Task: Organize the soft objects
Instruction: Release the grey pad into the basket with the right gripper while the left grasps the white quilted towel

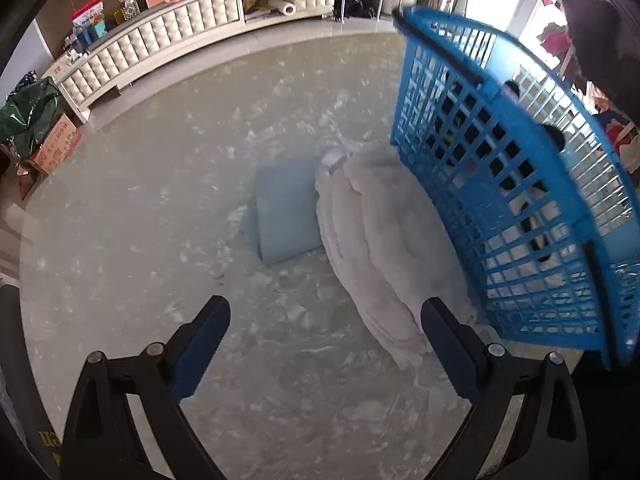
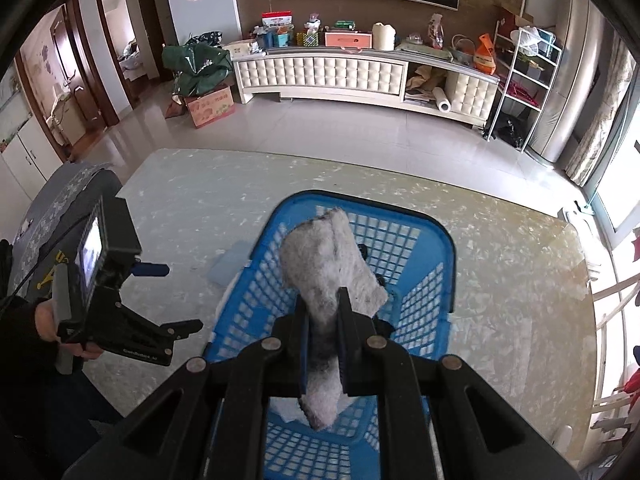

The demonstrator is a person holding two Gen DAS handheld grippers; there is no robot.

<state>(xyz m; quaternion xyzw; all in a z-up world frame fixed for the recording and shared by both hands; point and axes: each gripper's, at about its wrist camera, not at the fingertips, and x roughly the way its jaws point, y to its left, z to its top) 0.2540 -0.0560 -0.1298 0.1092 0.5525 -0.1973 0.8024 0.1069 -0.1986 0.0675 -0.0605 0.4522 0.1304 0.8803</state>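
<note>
My right gripper (image 2: 323, 300) is shut on a fluffy grey cloth (image 2: 328, 264) and holds it over the blue plastic basket (image 2: 440, 264). The basket (image 1: 532, 152) stands on the marble table at the right of the left wrist view, with dark and white items inside. A stack of folded white fluffy cloths (image 1: 380, 240) lies against its left side, and a folded light blue cloth (image 1: 286, 212) lies left of the stack. My left gripper (image 1: 326, 322) is open and empty above the table, just in front of the white stack. It also shows in the right wrist view (image 2: 176, 330), left of the basket.
The marble table (image 1: 160, 220) spreads left of the cloths. Beyond its far edge are tiled floor, a long white cabinet (image 2: 320, 74) with clutter on top, a cardboard box (image 2: 210, 110) and a wire rack (image 2: 524, 80). A window is at the right.
</note>
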